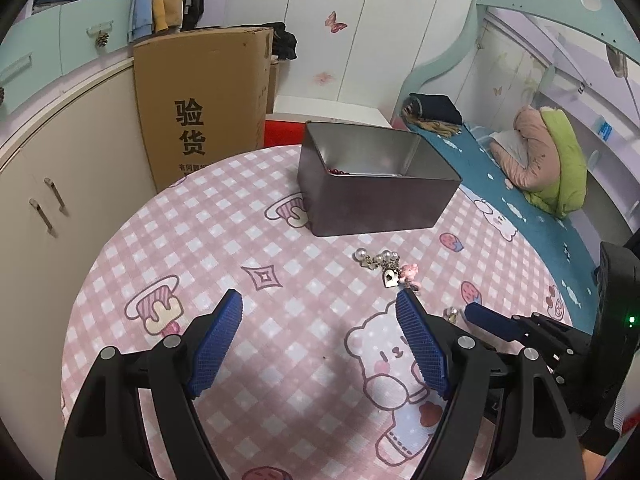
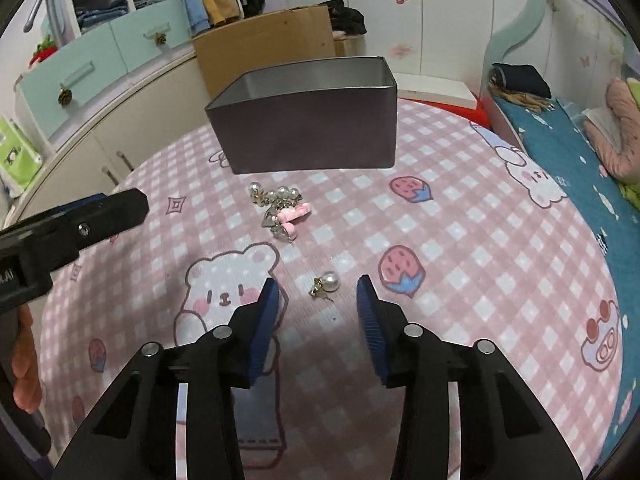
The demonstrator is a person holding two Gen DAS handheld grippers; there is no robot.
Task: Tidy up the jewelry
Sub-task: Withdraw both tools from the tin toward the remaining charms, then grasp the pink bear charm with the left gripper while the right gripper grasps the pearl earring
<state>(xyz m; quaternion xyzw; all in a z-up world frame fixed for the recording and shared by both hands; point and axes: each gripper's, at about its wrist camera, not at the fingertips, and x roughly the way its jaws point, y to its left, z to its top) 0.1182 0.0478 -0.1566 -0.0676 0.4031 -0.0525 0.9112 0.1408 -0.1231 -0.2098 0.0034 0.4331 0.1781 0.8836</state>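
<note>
A dark metal tin (image 1: 380, 196) stands open on the pink checked tablecloth; red beads (image 1: 338, 171) lie inside it. It also shows in the right wrist view (image 2: 316, 136). A small heap of jewelry (image 1: 386, 266) with pearls, a heart charm and a pink piece lies in front of the tin, also in the right wrist view (image 2: 282, 210). A single pearl earring (image 2: 326, 284) lies just ahead of my right gripper (image 2: 318, 292), which is open and empty. My left gripper (image 1: 320, 306) is open and empty, hovering left of the heap.
A cardboard box (image 1: 204, 108) leans behind the table at the left. Cream cabinets (image 1: 48, 200) stand at the left, a bed (image 1: 520, 184) with blue sheet and clothes at the right. The right gripper's finger (image 1: 492, 322) shows beside my left one.
</note>
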